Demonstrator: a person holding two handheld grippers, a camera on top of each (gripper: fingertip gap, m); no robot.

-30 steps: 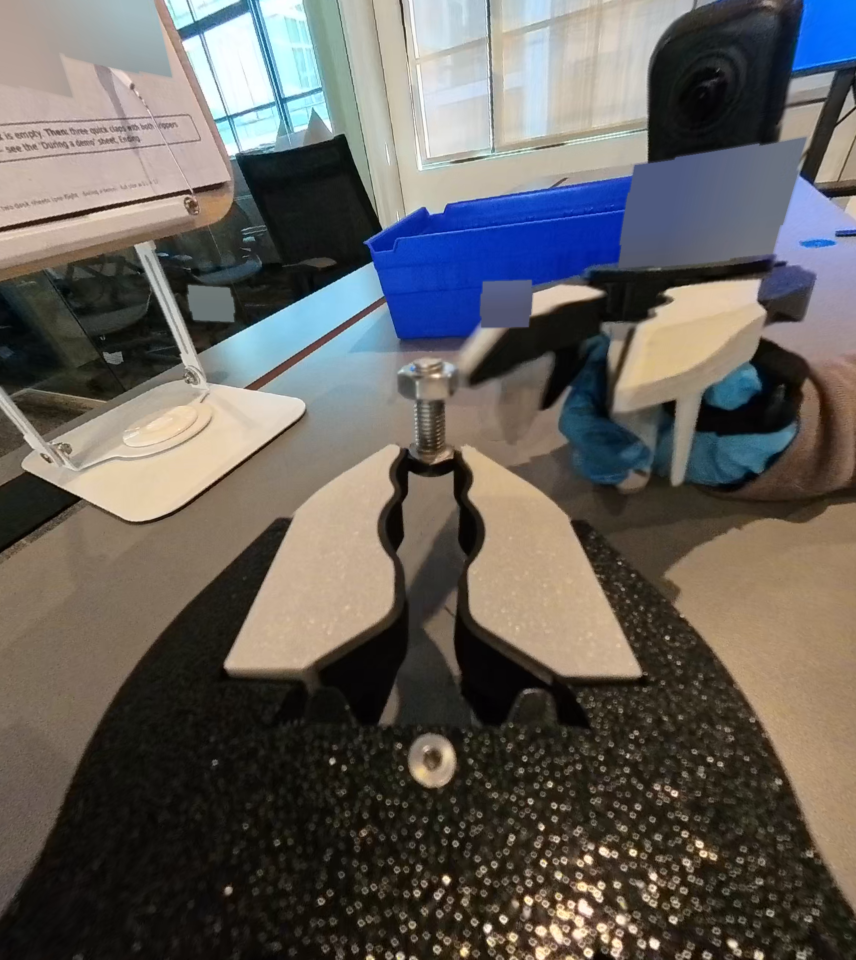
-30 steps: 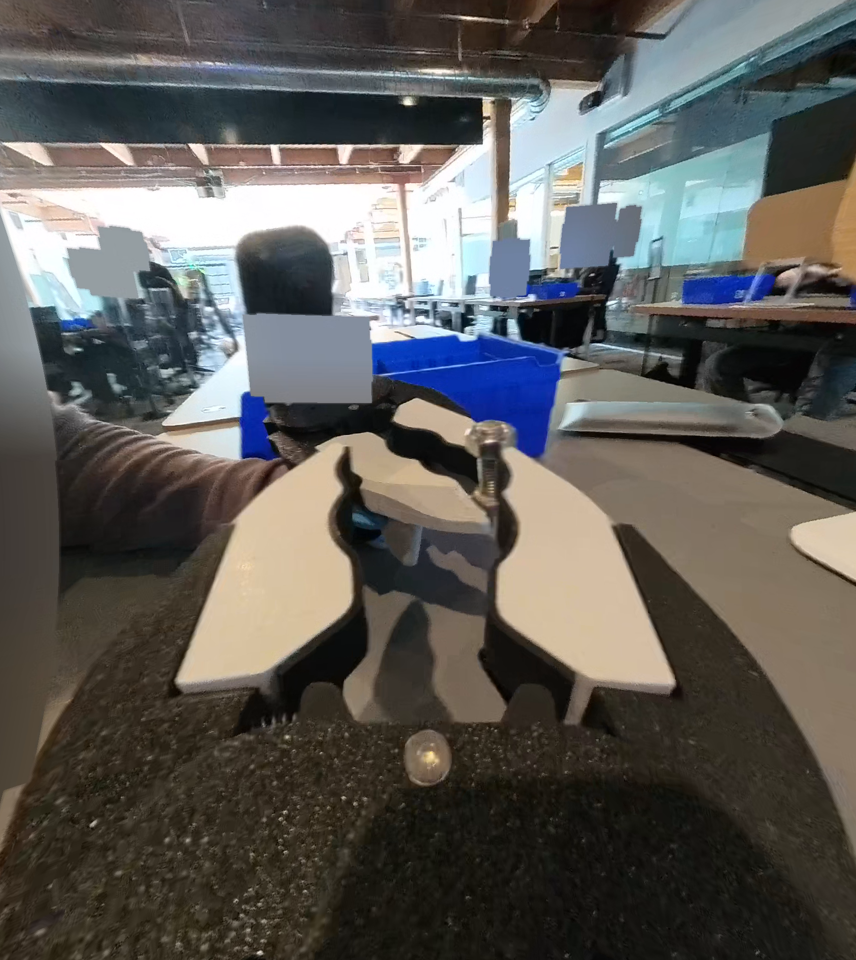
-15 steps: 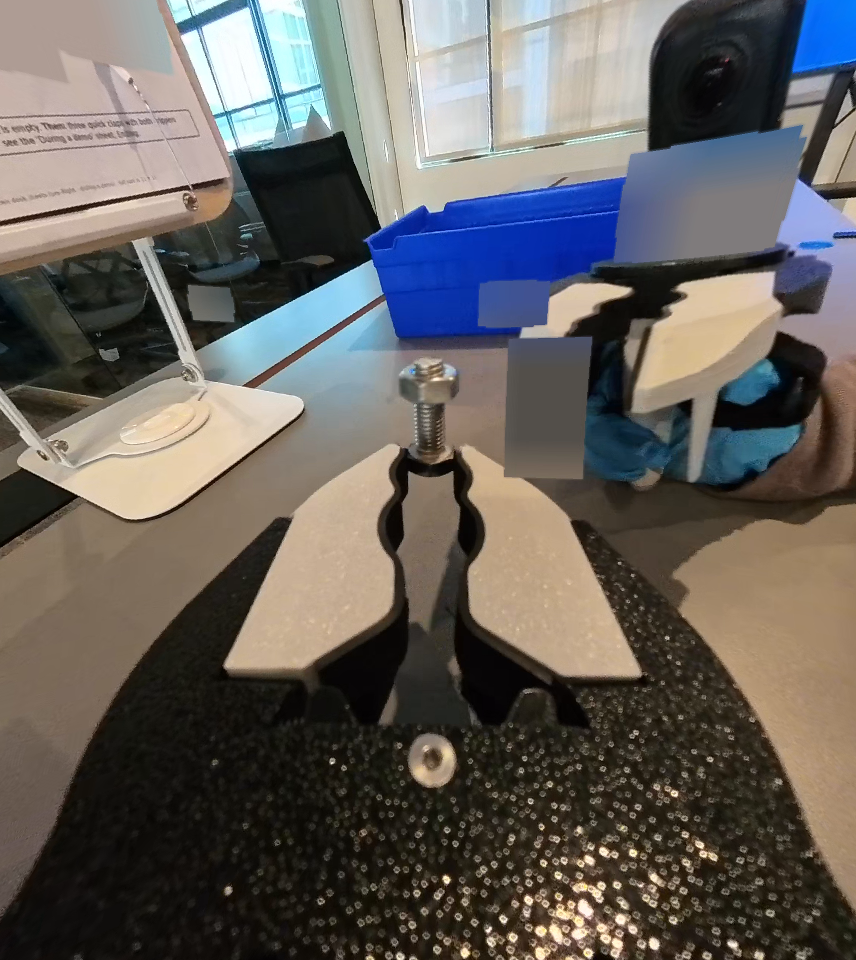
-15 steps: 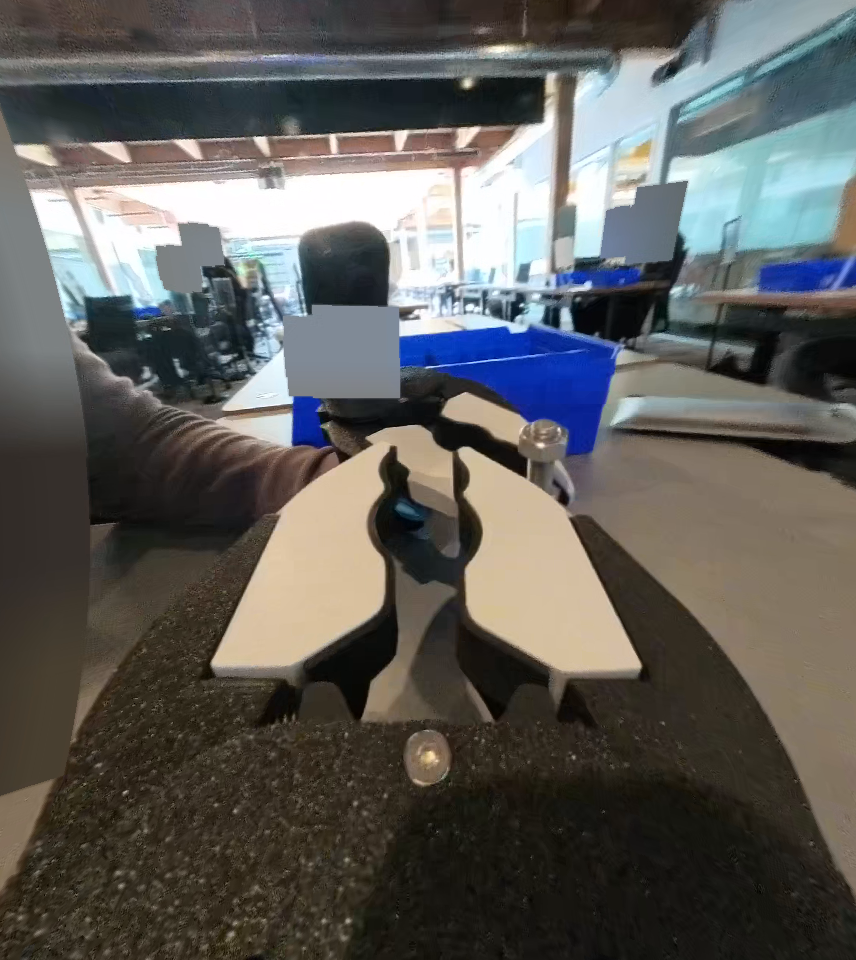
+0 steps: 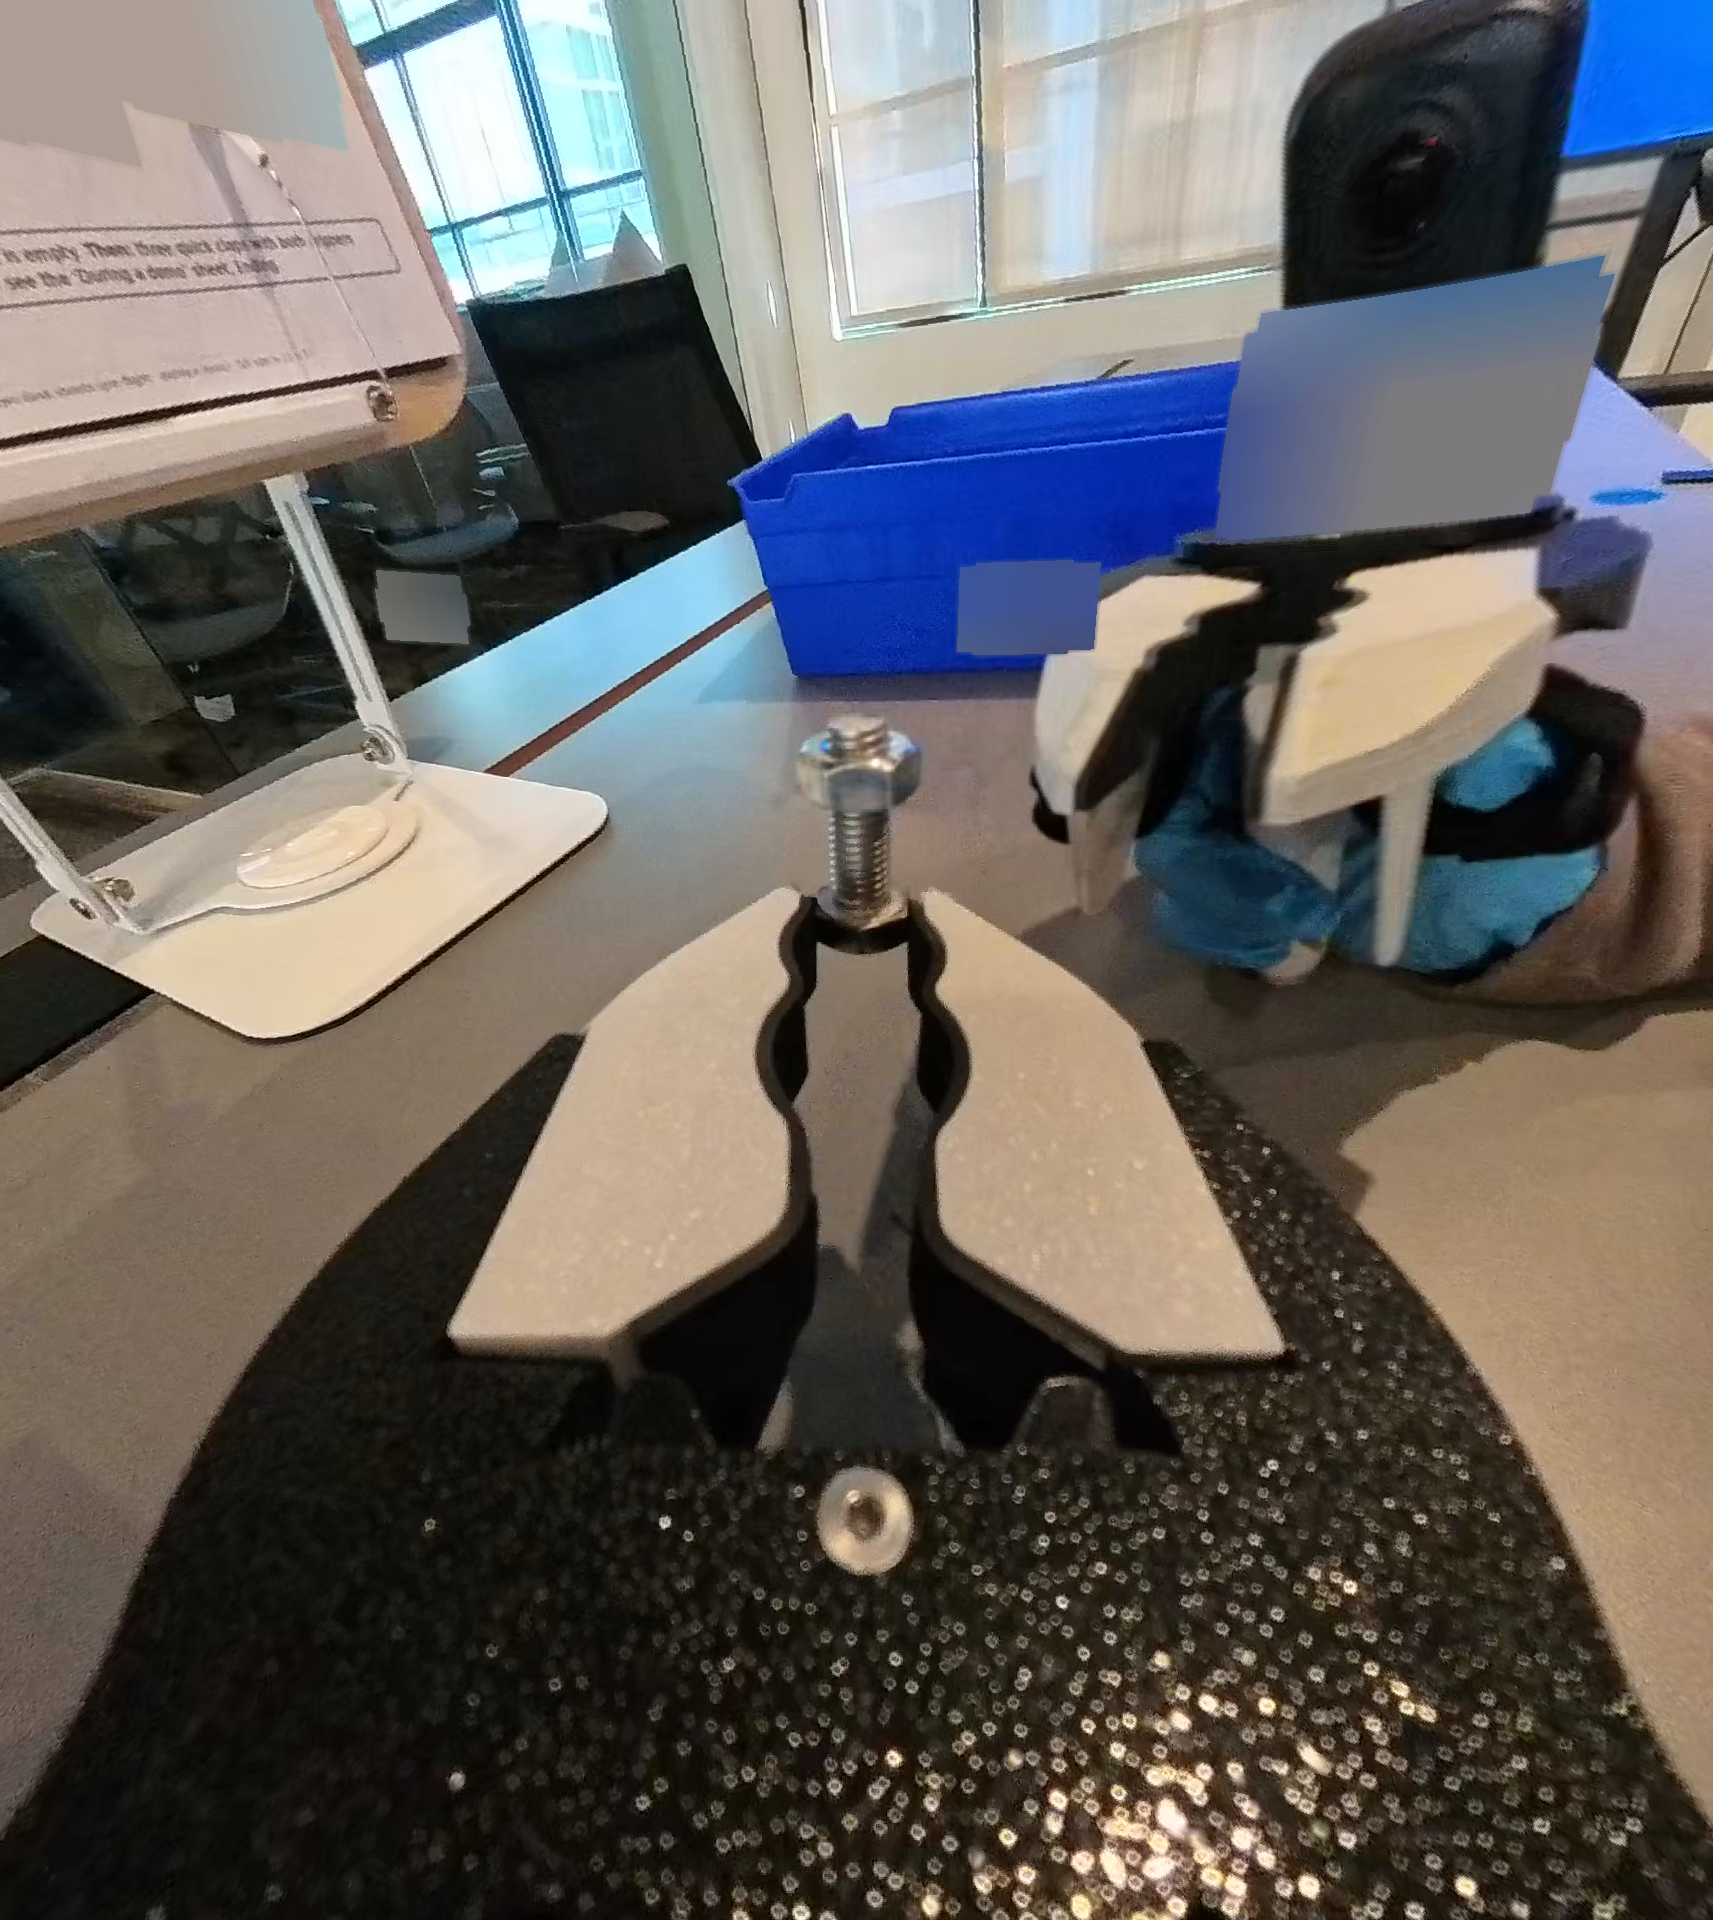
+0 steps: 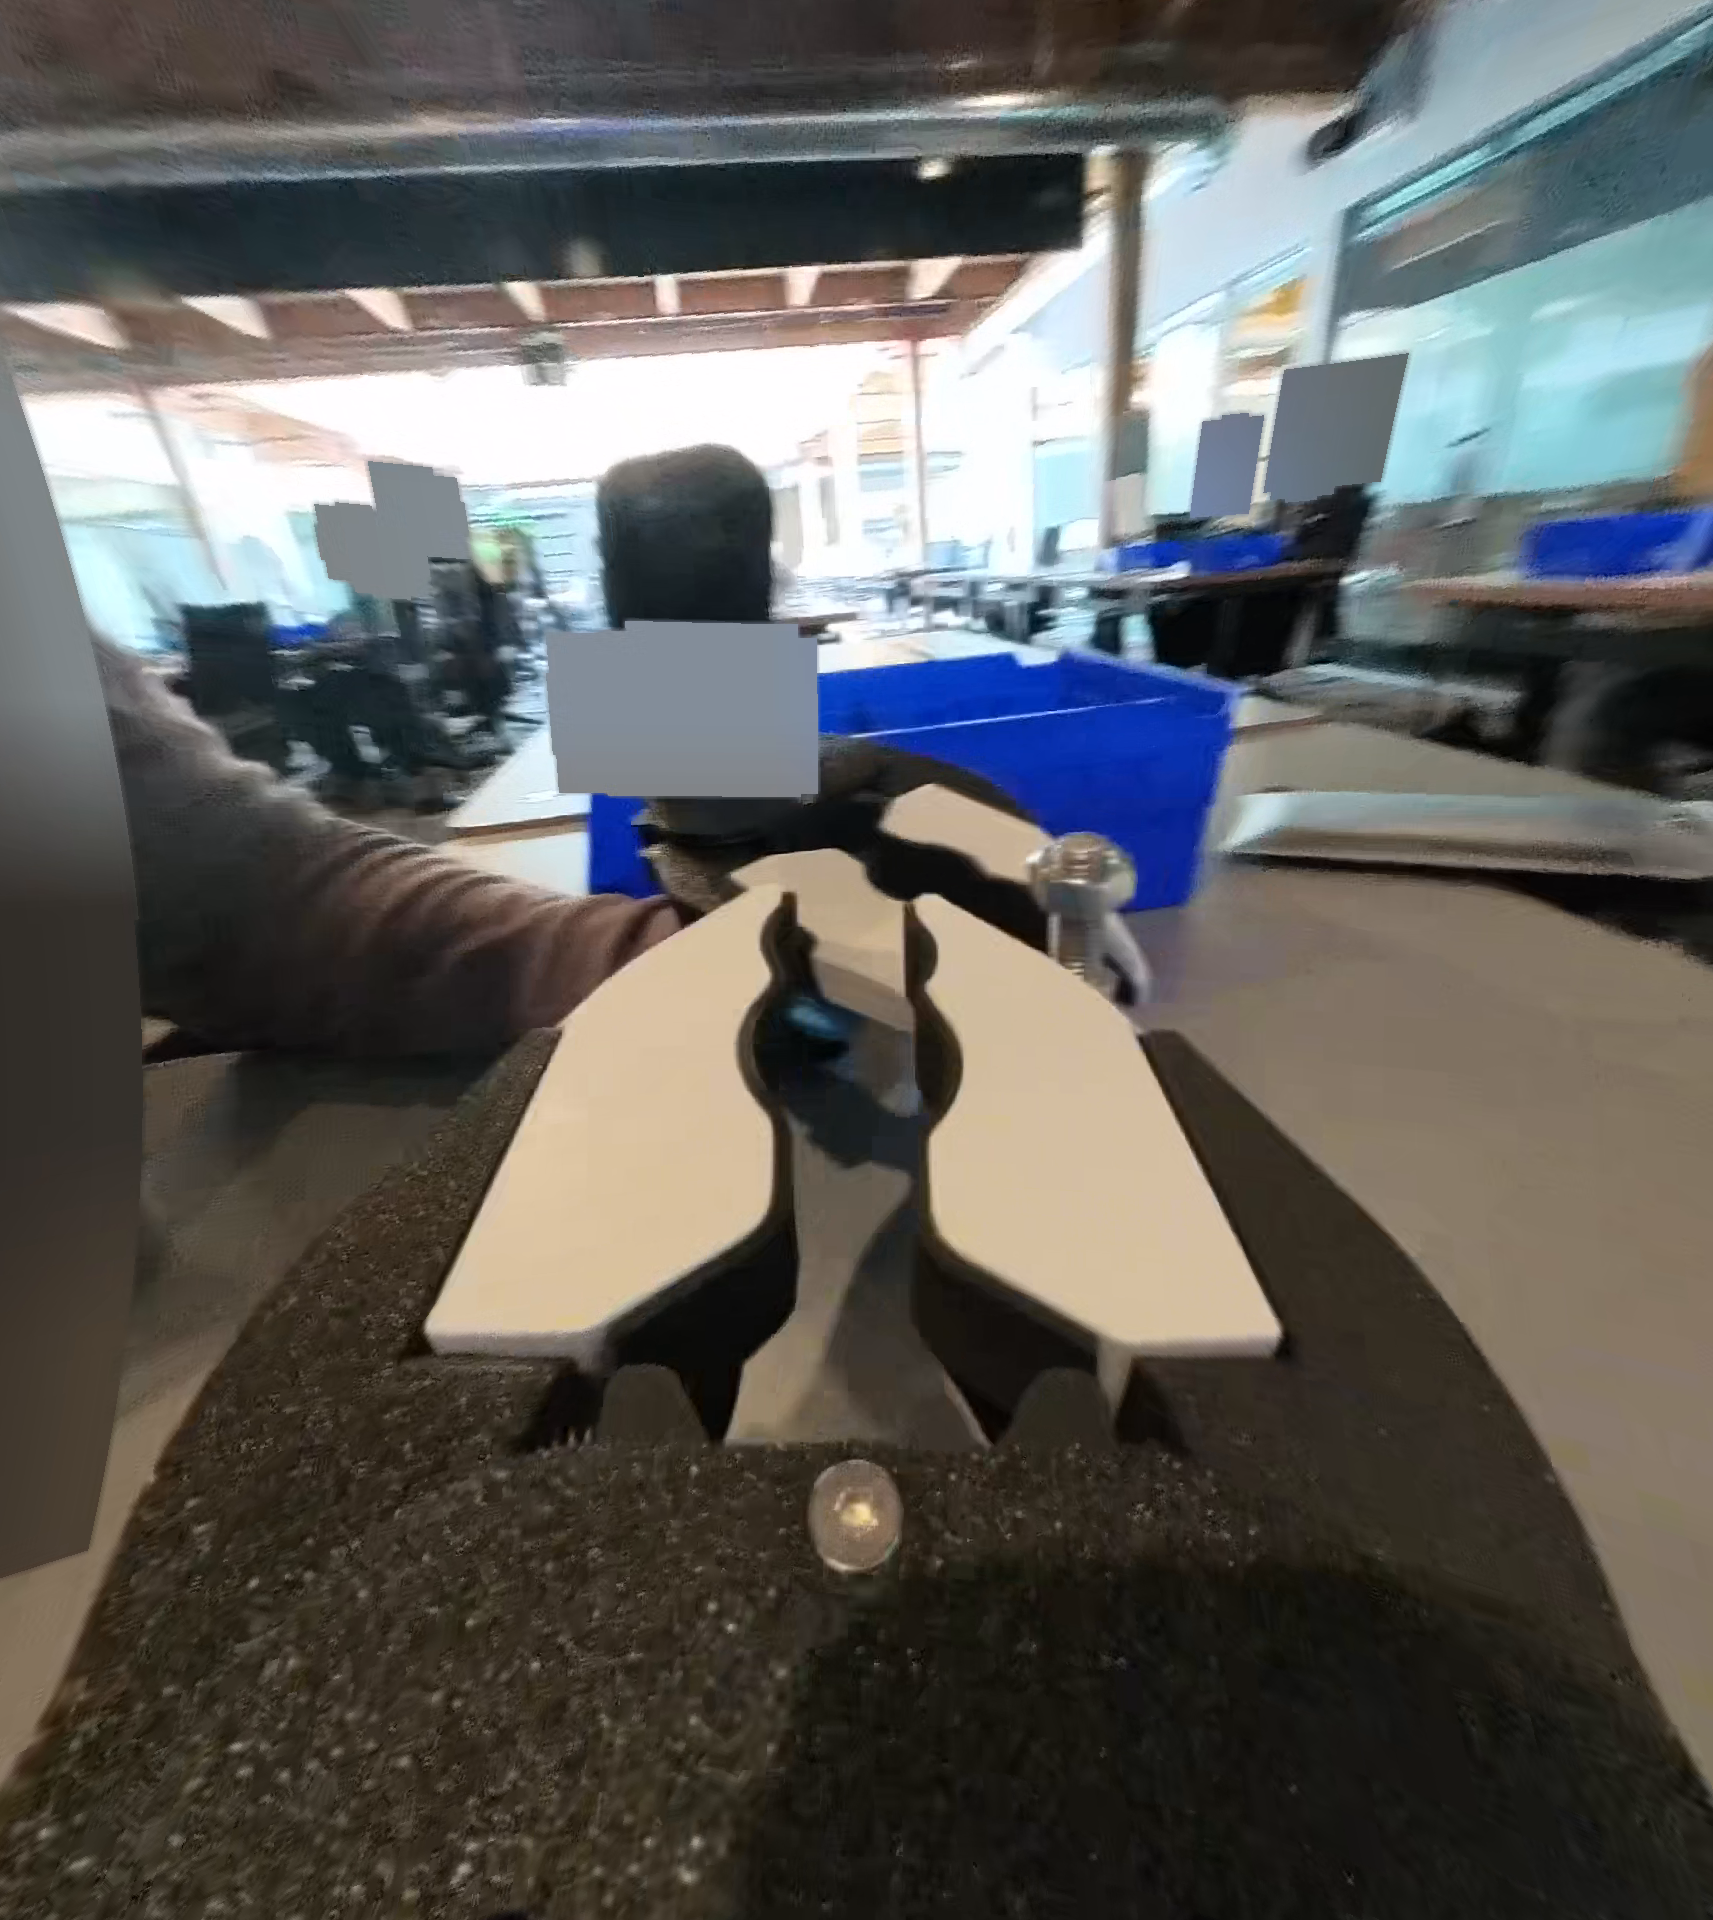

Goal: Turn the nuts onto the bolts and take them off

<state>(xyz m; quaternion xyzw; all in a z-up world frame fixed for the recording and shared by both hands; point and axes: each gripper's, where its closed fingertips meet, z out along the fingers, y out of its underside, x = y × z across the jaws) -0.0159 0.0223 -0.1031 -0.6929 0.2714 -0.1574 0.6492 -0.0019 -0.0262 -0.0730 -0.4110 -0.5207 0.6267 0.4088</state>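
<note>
Right gripper (image 5: 1091, 821) has backed off the nut since 1 s ago: then its tips were at the nut, now it sits to the right of the bolt, well apart, w/ jaws drawn in narrow and nothing between them. Same in right wrist view, where the bolt has slid from between the tips to outside the right finger. Right view blurred, so gripper prob. in motion.

Left gripper (image 5: 860, 930): unchanged. Jaws closed narrow on the bolt's head end, tips pinching it just above the grey tabletop (image 5: 1454, 1299). Bolt (image 5: 857, 868) stands upright, thread up. Nut (image 5: 860, 767) sits at top of thread, a bit of bolt end poking above it, most of thread bare below. From right wrist view the nut (image 6: 1080, 871) is right of, and beyond, the right gripper's (image 6: 841, 914) tips, not touching.

Step in hand (my read): between turns, right gripper released and re-setting for another twist. Can't tell from these views whether nut is going on or coming off; being so near the top, it's either just started or nearly free.

Next move calls for: right jaws to open a little wider than the nut, come back left to it level w/ its flats, close square, then rotate about the bolt axis. Left must hold firm so bolt doesn't spin or tip.

Around: blue bin (image 5: 987, 540) far side of tabletop; white doc stand (image 5: 332, 883) far left. Blue-gloved hand (image 5: 1351, 894) holds the right gripper.
</note>
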